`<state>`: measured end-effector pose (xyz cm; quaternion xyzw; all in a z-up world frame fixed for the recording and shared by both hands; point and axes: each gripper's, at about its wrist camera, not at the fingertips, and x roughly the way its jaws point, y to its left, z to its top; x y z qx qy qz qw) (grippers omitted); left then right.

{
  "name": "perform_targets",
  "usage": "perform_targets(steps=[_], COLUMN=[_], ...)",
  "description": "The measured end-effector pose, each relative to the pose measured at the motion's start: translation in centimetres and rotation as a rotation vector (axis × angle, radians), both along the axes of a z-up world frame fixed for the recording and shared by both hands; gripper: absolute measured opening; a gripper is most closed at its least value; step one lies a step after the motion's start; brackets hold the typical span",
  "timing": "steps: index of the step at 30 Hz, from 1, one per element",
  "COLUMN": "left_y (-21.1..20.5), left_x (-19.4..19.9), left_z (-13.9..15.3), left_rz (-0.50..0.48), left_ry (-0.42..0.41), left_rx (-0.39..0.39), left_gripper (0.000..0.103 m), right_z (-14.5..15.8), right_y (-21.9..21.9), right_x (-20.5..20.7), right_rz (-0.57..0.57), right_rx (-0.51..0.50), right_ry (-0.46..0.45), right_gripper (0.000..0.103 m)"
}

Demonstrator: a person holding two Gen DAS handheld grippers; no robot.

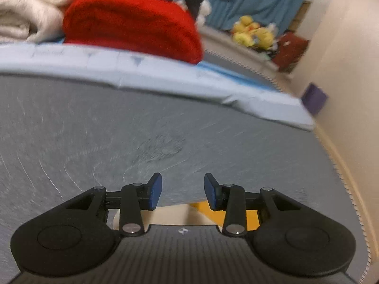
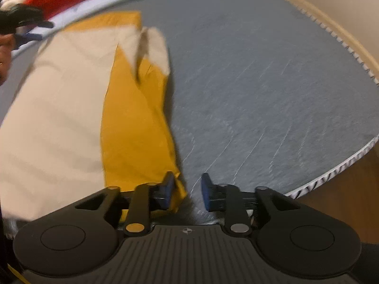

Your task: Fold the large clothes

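A large cloth, cream on one face and mustard yellow on the other, lies partly folded on the grey mattress surface. My right gripper is open at its near yellow corner. The cloth's edge rests against the left pad, and the right pad stands clear of it. My left gripper is open over the grey surface with nothing between its pads. A strip of the cream and yellow cloth shows just beneath it. In the right wrist view the left gripper hovers at the cloth's far left corner.
Folded red cloth and white towels sit on a light blue sheet at the back. Yellow plush toys and a purple item lie by the cream wall. The mattress edge drops to the wooden floor.
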<state>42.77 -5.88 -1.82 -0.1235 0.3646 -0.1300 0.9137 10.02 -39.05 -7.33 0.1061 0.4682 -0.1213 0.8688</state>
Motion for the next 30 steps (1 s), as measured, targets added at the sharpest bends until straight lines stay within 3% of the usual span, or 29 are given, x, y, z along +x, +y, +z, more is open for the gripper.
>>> perform_targets(steps=[3,7,9,12,14,16,18,19,21,25,29,30], left_y=[1.0,2.3,3.4,5.0,5.3,5.3,5.5,5.5,5.4,5.3,4.3,4.2], left_x=[-2.8,-7.3,-10.3,-14.0,-15.7,-16.4,-16.2,-16.0,-15.4,-14.3,-14.3,-14.4], left_z=[3.5,6.4,6.7,5.0,2.3,-0.7,-2.3,-2.5,-2.7,-3.3,-4.0,-4.1], left_rz=[-0.073,-0.117,-0.146,-0.153,-0.159,-0.152,-0.143,-0.152,-0.171,-0.245,-0.306,-0.314], left_ry=[-0.020,0.045,0.067,0.123,0.163,0.275,0.341,0.342,0.331,0.374,0.392,0.391], left_rx=[0.037,0.135,0.137,0.092,0.083,0.116,0.081,0.074,0.084,0.035,0.099,0.107], left_gripper=[0.045,0.045,0.049,0.054,0.054,0.052,0.052,0.052,0.053,0.062,0.071,0.072], right_z=[3.3,7.8,9.3,9.8,8.8,7.2,5.3,4.5,3.3,1.5,0.0,-0.4], right_y=[-0.5,-1.5,-1.7,-2.0,-2.2,-2.4,-2.5,-2.2,-2.5,-2.2,-3.1,-2.7], right_x=[-0.5,0.2,1.6,4.8,7.5,9.7,11.8,13.3,15.6,19.3,22.1,22.0], right_rz=[-0.011,0.036,0.091,0.149,0.148,0.136,0.141,0.131,0.119,0.085,0.030,0.018], right_rx=[-0.029,0.038,0.062,0.087,0.110,0.135,0.148,0.169,0.272,0.256,0.347,0.366], right_ry=[-0.164,-0.371,-0.446,-0.501,-0.498,-0.483,-0.421,-0.365,-0.345,-0.292,-0.279,-0.282], right_gripper=[0.028,0.031,0.042,0.045,0.046,0.046,0.046,0.046,0.048,0.052,0.052,0.039])
